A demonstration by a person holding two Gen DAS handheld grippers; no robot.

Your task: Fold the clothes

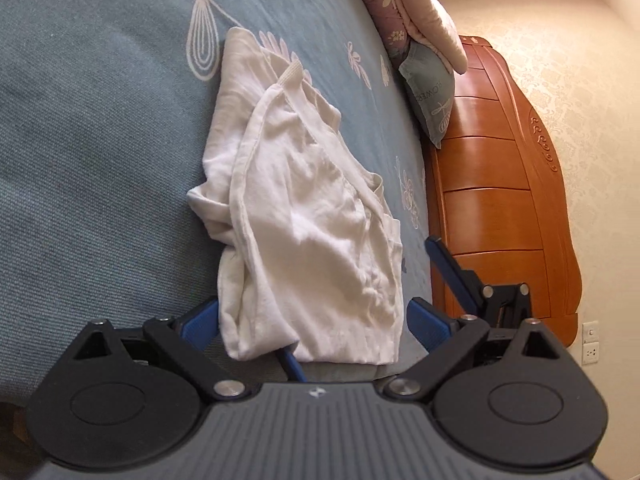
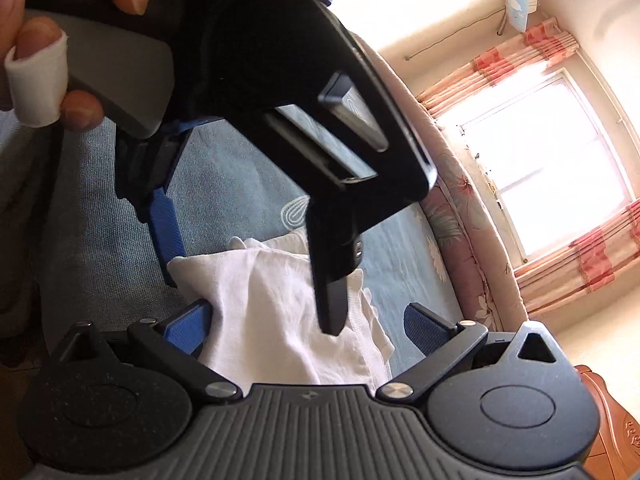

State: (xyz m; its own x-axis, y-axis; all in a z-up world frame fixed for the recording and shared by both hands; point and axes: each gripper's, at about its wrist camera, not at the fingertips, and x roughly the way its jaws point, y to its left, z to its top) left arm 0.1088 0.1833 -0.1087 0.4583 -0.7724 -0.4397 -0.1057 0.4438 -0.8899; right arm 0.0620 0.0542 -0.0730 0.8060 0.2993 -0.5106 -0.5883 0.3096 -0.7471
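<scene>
Crumpled white cotton garment [image 1: 304,216] lay part-folded on the blue-grey woven bedspread [image 1: 88,152], ribbed neckband at its far end. Left gripper [image 1: 314,320] sat low at the near hem, blue-padded jaws spread apart, the cloth's edge lying between them but not pinched. Right gripper [image 2: 308,328] hovered just over the same garment from the other side, jaws likewise wide and gripping nothing. The left gripper's black body crossed close in front of the right wrist camera; a hand [image 2: 36,60] with a white-bandaged finger held its grey handle.

Risks, as judged: the two tools were crowded together and might knock each other; closing on the bunched hem could catch only the top layer, or drag bedspread up with it, leaving the fold lopsided.

Bedspread was soft, printed with pale bow and leaf motifs. Carved orange-brown wooden headboard [image 1: 492,208], a teal printed pillow [image 1: 430,96], cream patterned wallpaper; a bright window with pink striped curtains [image 2: 536,52].
</scene>
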